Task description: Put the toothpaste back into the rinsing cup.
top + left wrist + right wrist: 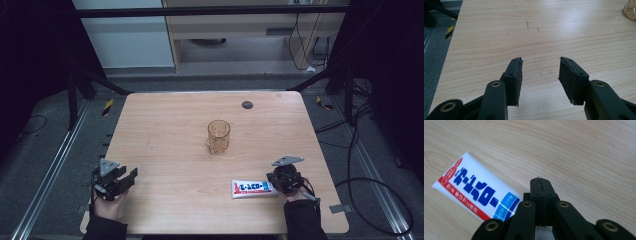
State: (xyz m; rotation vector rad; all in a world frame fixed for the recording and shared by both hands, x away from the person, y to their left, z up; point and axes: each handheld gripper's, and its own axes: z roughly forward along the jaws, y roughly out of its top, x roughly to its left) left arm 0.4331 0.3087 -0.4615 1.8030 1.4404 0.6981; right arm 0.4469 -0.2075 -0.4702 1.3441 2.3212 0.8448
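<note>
Early stage: toothpaste tube (pixel 252 188) lies flat on worktop (pixel 175 150), not lifted. Right gripper (pixel 280 181) fully closed beside its near end, gripping nothing; left gripper (pixel 131 176) part open, empty. Glass mug (pixel 218 136) mid-worktop, empty

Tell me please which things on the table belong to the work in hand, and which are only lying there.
In the work:
- toothpaste tube, lying flat beside the shut right gripper
- left gripper, open, over bare table

Only lying there:
- amber glass mug, mid-table
- small dark disc, near the far edge
</note>
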